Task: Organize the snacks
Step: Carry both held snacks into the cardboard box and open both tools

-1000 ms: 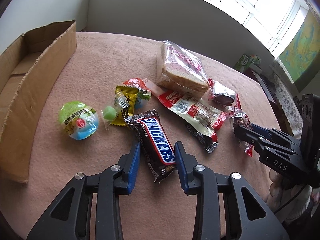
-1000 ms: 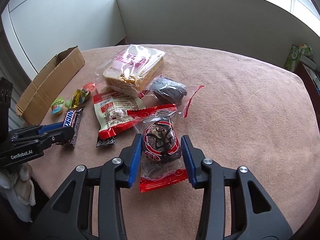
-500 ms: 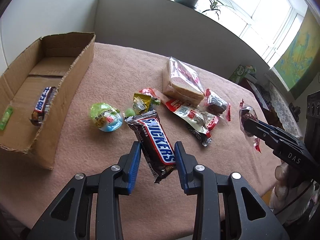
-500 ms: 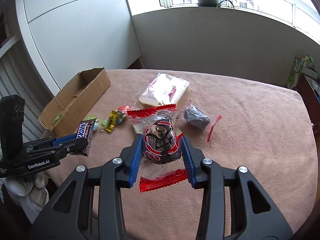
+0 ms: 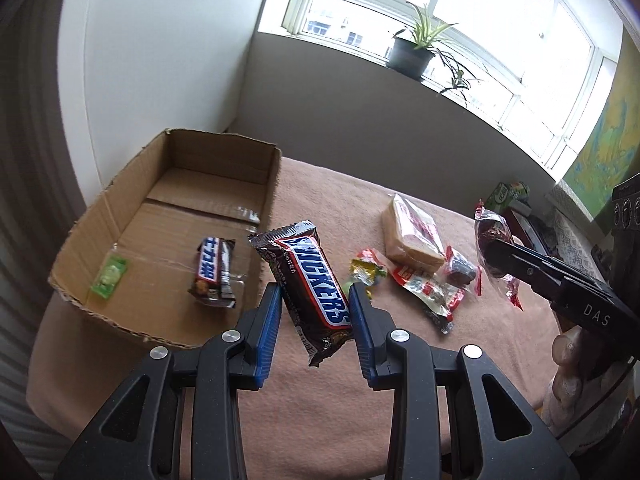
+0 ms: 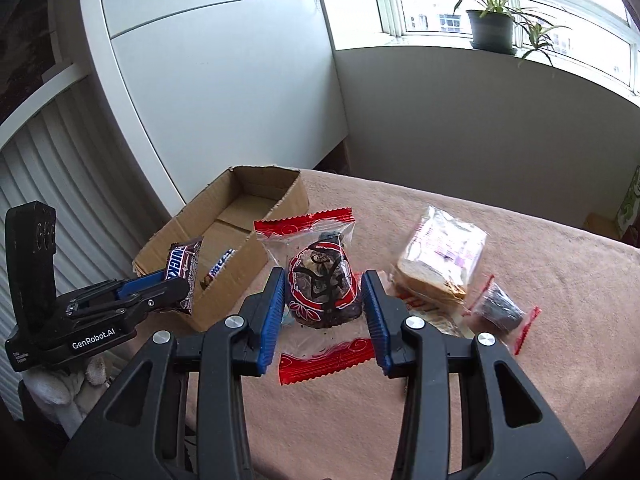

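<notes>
My left gripper point(image 5: 314, 306) is shut on a brown Snickers bar point(image 5: 310, 280) and holds it in the air beside the right wall of an open cardboard box point(image 5: 160, 152). The box holds another chocolate bar point(image 5: 213, 270) and a small green packet point(image 5: 110, 280). My right gripper point(image 6: 324, 292) is shut on a red-edged clear packet with a dark cake point(image 6: 320, 288), lifted above the table. It shows in the left wrist view point(image 5: 494, 258) too. The left gripper with the Snickers bar point(image 6: 182, 270) shows in the right wrist view.
On the pink tablecloth point(image 5: 400, 360) lie a bagged bread slice point(image 5: 412, 232), a red-and-white packet point(image 5: 428, 294), a small dark cake packet point(image 5: 460, 266) and small candies point(image 5: 366, 270). A potted plant point(image 5: 412, 52) stands on the windowsill. A wall is behind the box.
Both grippers have risen from the table with their snacks. The left one has moved left toward the box, whose inside has come into view.
</notes>
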`<action>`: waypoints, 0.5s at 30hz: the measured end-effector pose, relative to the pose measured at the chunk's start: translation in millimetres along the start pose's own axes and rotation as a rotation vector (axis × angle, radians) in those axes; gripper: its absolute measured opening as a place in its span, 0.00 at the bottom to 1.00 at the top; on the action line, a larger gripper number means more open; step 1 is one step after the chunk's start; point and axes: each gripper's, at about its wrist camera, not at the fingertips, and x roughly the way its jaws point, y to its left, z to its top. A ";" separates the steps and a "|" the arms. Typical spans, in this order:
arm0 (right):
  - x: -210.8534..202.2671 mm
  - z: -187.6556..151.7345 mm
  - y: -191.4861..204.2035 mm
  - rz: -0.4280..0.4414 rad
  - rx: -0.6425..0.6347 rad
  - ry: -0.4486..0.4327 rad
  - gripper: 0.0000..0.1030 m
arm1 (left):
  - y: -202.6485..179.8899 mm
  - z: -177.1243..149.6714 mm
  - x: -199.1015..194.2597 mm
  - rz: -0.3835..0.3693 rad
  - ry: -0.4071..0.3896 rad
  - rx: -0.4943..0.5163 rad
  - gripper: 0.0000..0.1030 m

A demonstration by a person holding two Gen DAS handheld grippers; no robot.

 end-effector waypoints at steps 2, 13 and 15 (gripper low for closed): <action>12.8 6.3 12.2 0.021 -0.004 0.007 0.39 | 15.0 3.0 -4.6 0.021 -0.014 -0.021 0.32; 85.2 29.6 82.3 0.040 -0.103 0.044 0.39 | 80.5 15.7 -18.2 0.132 -0.059 -0.097 0.32; 98.9 33.8 87.8 0.038 -0.113 0.056 0.39 | 89.3 17.6 -18.2 0.143 -0.060 -0.103 0.32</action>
